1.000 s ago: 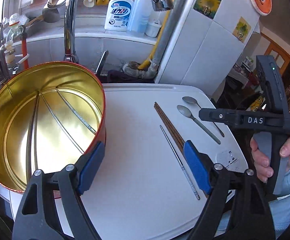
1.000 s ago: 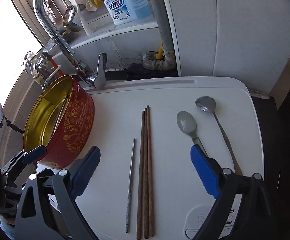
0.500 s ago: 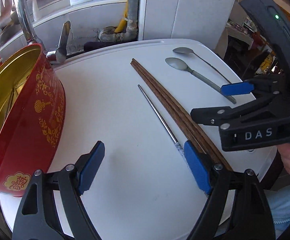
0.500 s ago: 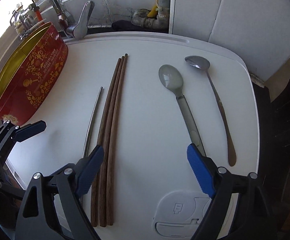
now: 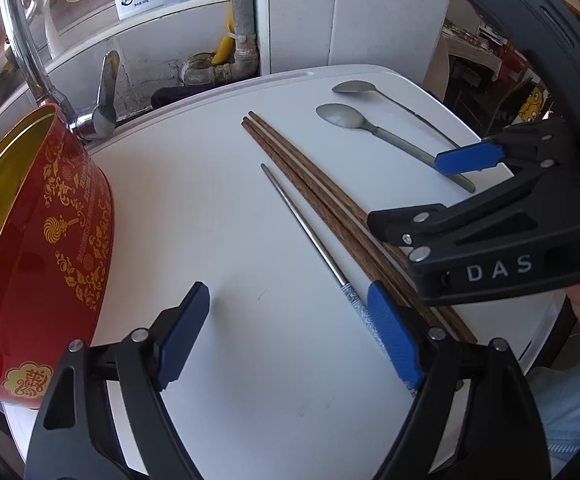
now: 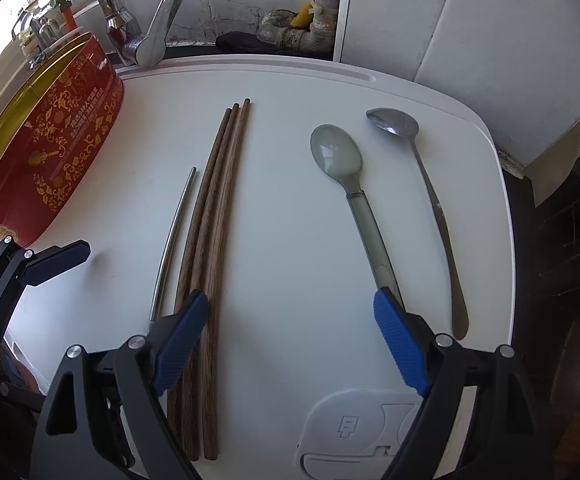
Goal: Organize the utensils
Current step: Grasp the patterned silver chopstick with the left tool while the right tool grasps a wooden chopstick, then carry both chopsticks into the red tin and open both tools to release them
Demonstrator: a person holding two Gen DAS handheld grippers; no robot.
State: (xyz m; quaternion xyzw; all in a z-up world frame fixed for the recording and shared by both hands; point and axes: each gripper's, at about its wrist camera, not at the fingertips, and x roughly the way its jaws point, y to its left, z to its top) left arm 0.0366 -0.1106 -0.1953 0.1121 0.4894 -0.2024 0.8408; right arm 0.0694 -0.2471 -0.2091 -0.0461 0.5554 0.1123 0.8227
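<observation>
White desk (image 6: 290, 240) held utensils | both hand-held grippers spread, empty | left hand-held gripper (image 5: 290, 332) should straddle metal chopstick (image 5: 309, 236), closing squarely

On the white board (image 6: 290, 208), three wooden chopsticks (image 6: 214, 216) lie beside a metal chopstick (image 6: 174, 236), with a grey spoon (image 6: 341, 160) and a steel spoon (image 6: 429, 184) to their right. The right gripper (image 6: 290, 340) hangs wide open above them, gripping nothing. A red tin (image 6: 50, 144) stands at the left.

On the white tabletop (image 6: 290, 240) we count three wooden chopsticks (image 6: 214, 220), one metal chopstick (image 6: 172, 240) just left of them, two spoons (image 6: 349, 184) to their right, and one red tin (image 6: 50, 136) far left.
</observation>
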